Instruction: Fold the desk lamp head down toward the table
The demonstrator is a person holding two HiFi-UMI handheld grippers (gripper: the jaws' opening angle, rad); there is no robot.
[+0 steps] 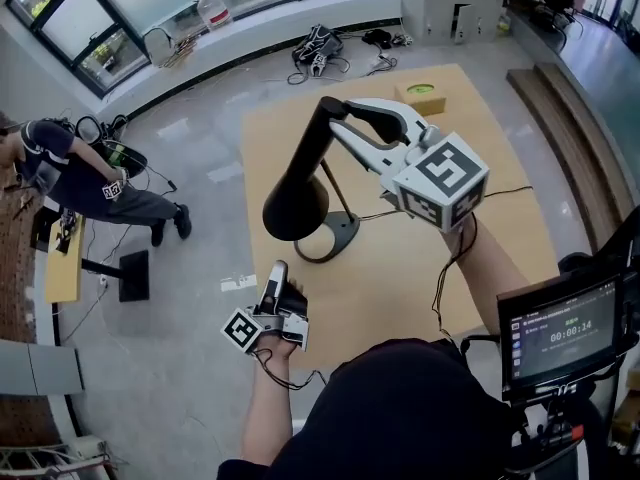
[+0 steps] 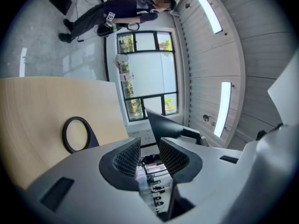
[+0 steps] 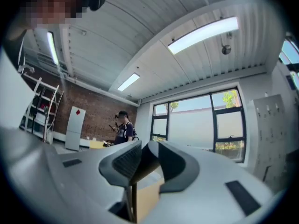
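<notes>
My right gripper (image 1: 338, 116) clamps the slim black arm (image 1: 312, 144) of the cone-shade desk lamp (image 1: 295, 208), left gripper (image 1: 277, 273) gapes empty at 7 o'clock: unpinned black ring base (image 1: 348, 230) may tip or skid

**Bystander, floor clutter and a timer screen**

A person (image 1: 80, 183) in dark clothes bends beside a small wooden desk (image 1: 62, 258) on the left. A flat black stand (image 1: 133, 275) lies near them on the grey floor (image 1: 200, 368). A clear water jug (image 1: 212, 10) stands under the windows (image 1: 60, 18), and farther right lies a tangle of black cables and gear (image 1: 318, 48). A small wooden box (image 1: 420, 93) topped with a green disc sits at the far end of the pale surface (image 1: 500, 248). A screen (image 1: 560, 333) at lower right shows a timer readout. The right gripper view takes in long ceiling lights (image 3: 203, 29) and a brick wall (image 3: 93, 108).
</notes>
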